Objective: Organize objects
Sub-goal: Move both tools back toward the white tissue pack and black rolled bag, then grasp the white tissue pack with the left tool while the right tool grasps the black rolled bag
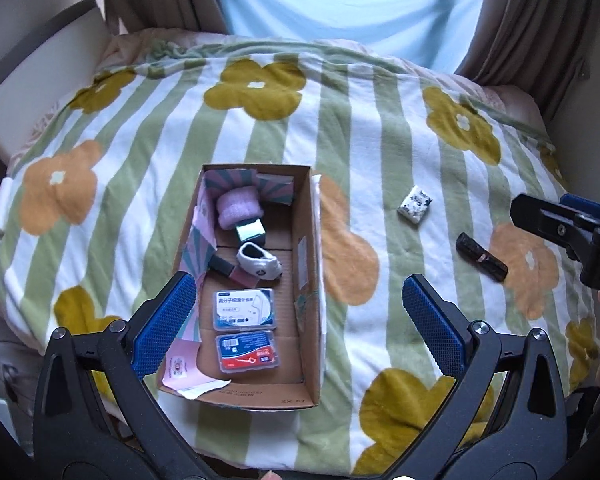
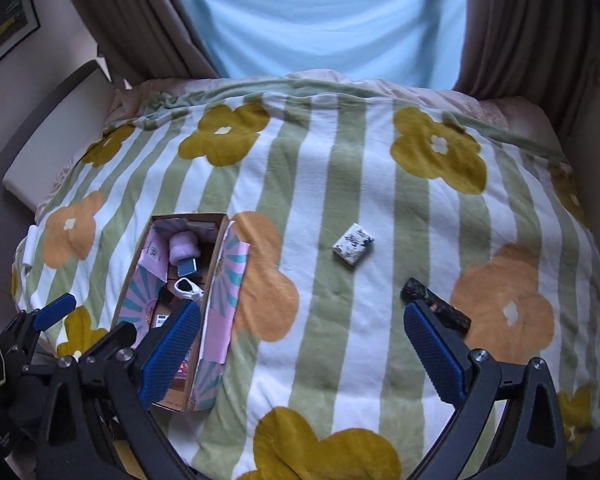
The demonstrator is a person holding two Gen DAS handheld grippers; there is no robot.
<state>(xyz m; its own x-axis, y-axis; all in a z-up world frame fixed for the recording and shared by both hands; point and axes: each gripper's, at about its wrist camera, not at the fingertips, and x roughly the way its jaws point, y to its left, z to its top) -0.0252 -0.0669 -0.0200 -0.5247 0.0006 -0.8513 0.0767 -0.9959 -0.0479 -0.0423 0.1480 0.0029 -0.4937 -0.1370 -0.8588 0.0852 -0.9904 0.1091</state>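
1. A flowered, green-striped blanket (image 1: 380, 152) covers the bed, with brown curtains (image 2: 132, 20) and a pale blue window sheer behind it.
2. An open cardboard box (image 1: 308, 240) sits on the blanket's left half, its long side running away from the viewer and its inner walls lined with pink-and-teal paper.
3. The left gripper (image 1: 300, 320) hovers over the box's near end, jaws spread wide and holding nothing.
4. The right gripper (image 2: 300, 344) hangs above bare blanket to the right of the box, its jaws likewise wide apart and empty; its right pad lies in front of the dark tube's near end.
5. Inside the box, from far to near: a pink roll (image 1: 238, 204), a small teal cube (image 1: 251, 231) touching it, a white toy shoe (image 1: 260, 264), a clear floss case (image 1: 244, 308) and a red-and-blue floss case (image 1: 247, 351).
6. A dark tube (image 1: 482, 257) lies tilted on the blanket, well right of the box.
7. A small white speckled packet (image 1: 415, 204) rests on the blanket beyond the tube, apart from it.
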